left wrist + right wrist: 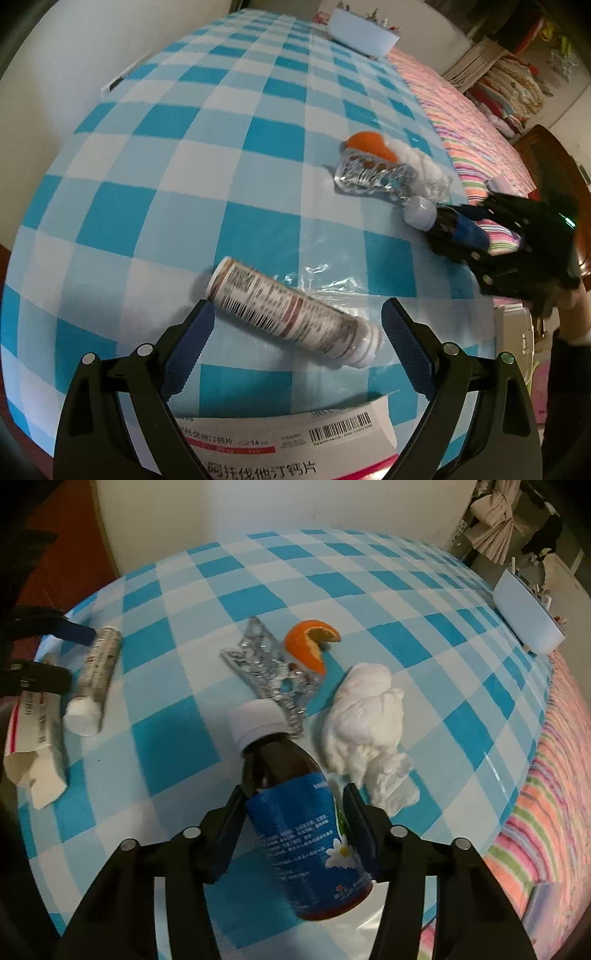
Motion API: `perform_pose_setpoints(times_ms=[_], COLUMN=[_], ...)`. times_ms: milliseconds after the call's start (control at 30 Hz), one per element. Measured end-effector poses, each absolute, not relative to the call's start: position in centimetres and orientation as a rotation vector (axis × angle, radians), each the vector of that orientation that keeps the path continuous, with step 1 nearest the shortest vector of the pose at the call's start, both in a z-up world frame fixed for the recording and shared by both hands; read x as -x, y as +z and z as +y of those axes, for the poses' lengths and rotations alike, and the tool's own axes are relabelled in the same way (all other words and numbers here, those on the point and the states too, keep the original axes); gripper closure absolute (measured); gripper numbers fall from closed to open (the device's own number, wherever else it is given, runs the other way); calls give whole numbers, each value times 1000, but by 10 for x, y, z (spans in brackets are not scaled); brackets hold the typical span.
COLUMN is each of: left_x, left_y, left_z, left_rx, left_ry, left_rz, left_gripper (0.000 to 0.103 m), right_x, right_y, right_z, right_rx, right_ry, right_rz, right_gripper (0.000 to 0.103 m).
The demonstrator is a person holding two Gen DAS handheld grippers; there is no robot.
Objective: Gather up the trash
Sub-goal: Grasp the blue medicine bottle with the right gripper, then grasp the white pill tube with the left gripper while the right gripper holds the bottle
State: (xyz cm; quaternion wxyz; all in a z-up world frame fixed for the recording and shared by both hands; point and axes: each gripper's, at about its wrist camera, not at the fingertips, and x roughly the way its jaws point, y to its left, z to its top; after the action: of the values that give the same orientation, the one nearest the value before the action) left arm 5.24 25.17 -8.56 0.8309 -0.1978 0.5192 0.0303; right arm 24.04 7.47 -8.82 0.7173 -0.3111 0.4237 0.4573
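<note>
Glossy brown glass bottle [295, 812], blue-labelled

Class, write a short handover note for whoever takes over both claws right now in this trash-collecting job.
Right claw: shut on the brown syrup bottle, which lies on the checkered tablecloth.
Left claw: open, straddling the lying tablet tube, not yet gripping.
Still on the table: empty blister packs, orange peel, wadded tissue, torn medicine box.
Done: nothing visibly binned; no trash container is in view.
Left: lift the bottle, grip the tube, then collect the rest.
</note>
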Motion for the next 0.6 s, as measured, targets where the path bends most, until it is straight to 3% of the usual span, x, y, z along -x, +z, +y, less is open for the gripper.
perform_pose_setpoints(times_ms=[400,600], left_x=[-64,-66], left_y=[-93,-93], left_z=[249,241], left_rx=[444,356], left_ry=[184,238], left_rz=[1116,1114], left_gripper=[15,31], right_x=[-183,-171], right_y=[-48,-48], right_z=[50,43], right_rx=[340,262], right_ry=[1171,1171], right_rz=[810,812], right_gripper=[62,63])
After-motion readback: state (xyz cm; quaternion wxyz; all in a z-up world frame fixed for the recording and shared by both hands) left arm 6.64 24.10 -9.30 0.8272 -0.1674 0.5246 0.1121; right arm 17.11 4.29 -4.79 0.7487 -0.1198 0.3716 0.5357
